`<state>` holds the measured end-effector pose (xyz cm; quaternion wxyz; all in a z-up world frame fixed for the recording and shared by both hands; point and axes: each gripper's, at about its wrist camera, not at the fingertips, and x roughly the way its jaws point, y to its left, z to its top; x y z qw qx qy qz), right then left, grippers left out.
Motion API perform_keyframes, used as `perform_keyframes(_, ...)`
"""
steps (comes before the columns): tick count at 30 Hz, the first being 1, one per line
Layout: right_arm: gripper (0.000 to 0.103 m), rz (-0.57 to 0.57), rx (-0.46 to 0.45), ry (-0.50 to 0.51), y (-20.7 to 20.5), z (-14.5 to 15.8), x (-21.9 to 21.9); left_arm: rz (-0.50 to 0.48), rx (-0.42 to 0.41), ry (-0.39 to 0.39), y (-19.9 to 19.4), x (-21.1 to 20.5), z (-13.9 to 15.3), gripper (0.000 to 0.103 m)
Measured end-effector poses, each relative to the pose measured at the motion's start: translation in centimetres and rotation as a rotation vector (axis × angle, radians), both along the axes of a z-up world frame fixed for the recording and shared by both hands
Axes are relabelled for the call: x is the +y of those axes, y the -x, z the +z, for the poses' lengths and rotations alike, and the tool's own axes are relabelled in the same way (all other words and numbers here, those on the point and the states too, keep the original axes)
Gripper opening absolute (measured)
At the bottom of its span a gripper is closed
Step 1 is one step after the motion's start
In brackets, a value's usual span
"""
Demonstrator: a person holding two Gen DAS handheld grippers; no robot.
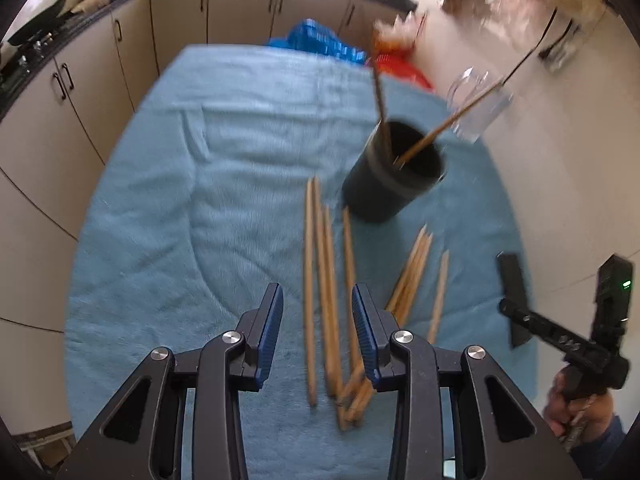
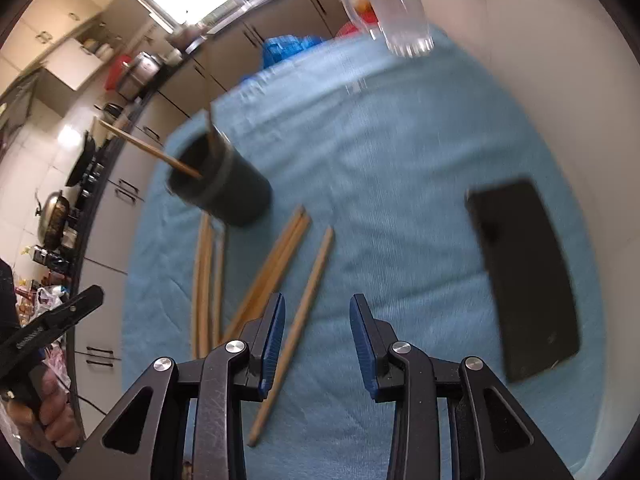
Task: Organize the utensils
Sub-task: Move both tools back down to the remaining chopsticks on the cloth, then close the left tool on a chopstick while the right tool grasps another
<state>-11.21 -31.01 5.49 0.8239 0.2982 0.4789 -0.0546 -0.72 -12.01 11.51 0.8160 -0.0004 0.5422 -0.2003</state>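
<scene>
Several wooden chopsticks (image 1: 328,292) lie loose on a blue towel (image 1: 192,200). A black cup (image 1: 394,172) stands beyond them and holds two chopsticks (image 1: 448,122) upright. My left gripper (image 1: 317,300) is open and empty, above the near chopsticks, which lie between its fingers. In the right wrist view the cup (image 2: 224,186) is at left, with the loose chopsticks (image 2: 276,260) in front of it. My right gripper (image 2: 317,312) is open and empty, with one chopstick (image 2: 304,312) lying by its left finger.
A clear glass mug (image 1: 476,108) stands behind the cup, also in the right wrist view (image 2: 400,16). A black phone (image 2: 524,276) lies on the towel at right. Kitchen cabinets (image 1: 100,80) run along the left. The right gripper's body (image 1: 568,332) shows at right.
</scene>
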Motion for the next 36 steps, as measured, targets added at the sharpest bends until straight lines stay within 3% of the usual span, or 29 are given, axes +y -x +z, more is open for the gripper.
perform_keyframes(5, 0.036, -0.033, 0.048, -0.02, -0.2, -2.0, 0.0, -0.072, 0.063, -0.015, -1.6, -1.0, -3.5, 0.034)
perform_keyframes(14, 0.036, -0.067, 0.059, -0.007, -0.3, -1.9, 1.3, -0.147, 0.137, -0.067, -4.7, -2.9, -7.6, 0.033)
perform_keyframes(18, 0.036, -0.094, 0.072, -0.007, 0.2, -2.0, 1.2, -0.159, 0.152, -0.108, -5.8, -3.7, -8.7, 0.025)
perform_keyframes(22, 0.036, -0.118, 0.078, -0.003, 0.5, -2.0, 0.9, -0.174, 0.177, -0.106, -7.3, -4.0, -9.2, 0.023)
perform_keyframes(29, 0.036, -0.139, 0.122, -0.016, -1.3, -2.7, 0.3, -0.173, 0.145, -0.159, -10.3, -5.6, -9.5, 0.02)
perform_keyframes(36, 0.036, -0.119, 0.19, -0.018, -5.9, -4.5, 0.3, -0.146, 0.155, -0.133, -9.0, -3.9, -9.6, 0.008)
